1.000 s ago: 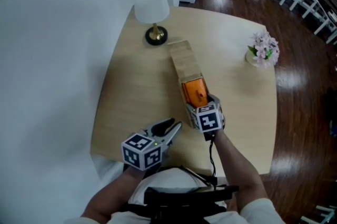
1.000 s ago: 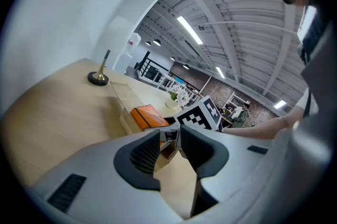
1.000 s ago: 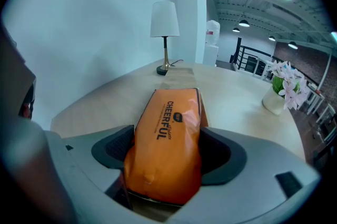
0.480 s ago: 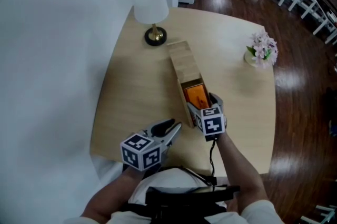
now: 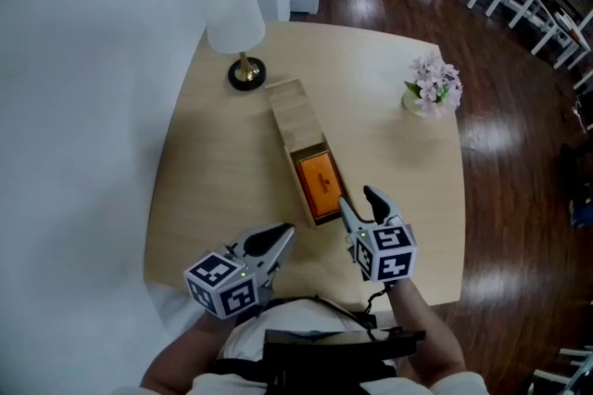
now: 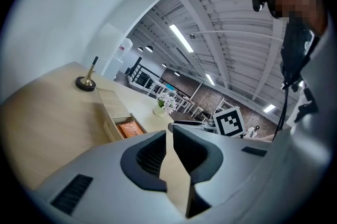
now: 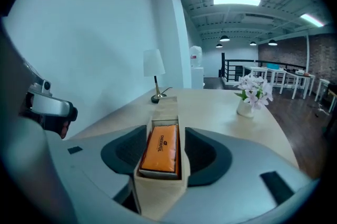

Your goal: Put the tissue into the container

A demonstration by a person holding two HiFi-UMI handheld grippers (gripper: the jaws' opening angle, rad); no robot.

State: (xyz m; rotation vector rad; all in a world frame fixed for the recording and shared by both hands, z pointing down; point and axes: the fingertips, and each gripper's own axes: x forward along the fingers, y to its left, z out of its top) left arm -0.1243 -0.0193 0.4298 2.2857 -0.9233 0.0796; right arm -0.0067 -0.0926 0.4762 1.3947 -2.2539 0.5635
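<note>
Lying in the open end of the box (image 5: 289,110), the tissue (image 5: 318,180) looks delivered. Right gripper (image 5: 357,198) and left gripper (image 5: 283,231) hover by that end, both empty, jaws ajar after closing partway. Only clearing off seems left.

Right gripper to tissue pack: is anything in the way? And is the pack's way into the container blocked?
Nothing visible stands in the way. The tissue pack already lies inside the container, at its open end. The right gripper is just in front of that end, its jaws apart, empty, and just now closing partway.
</note>
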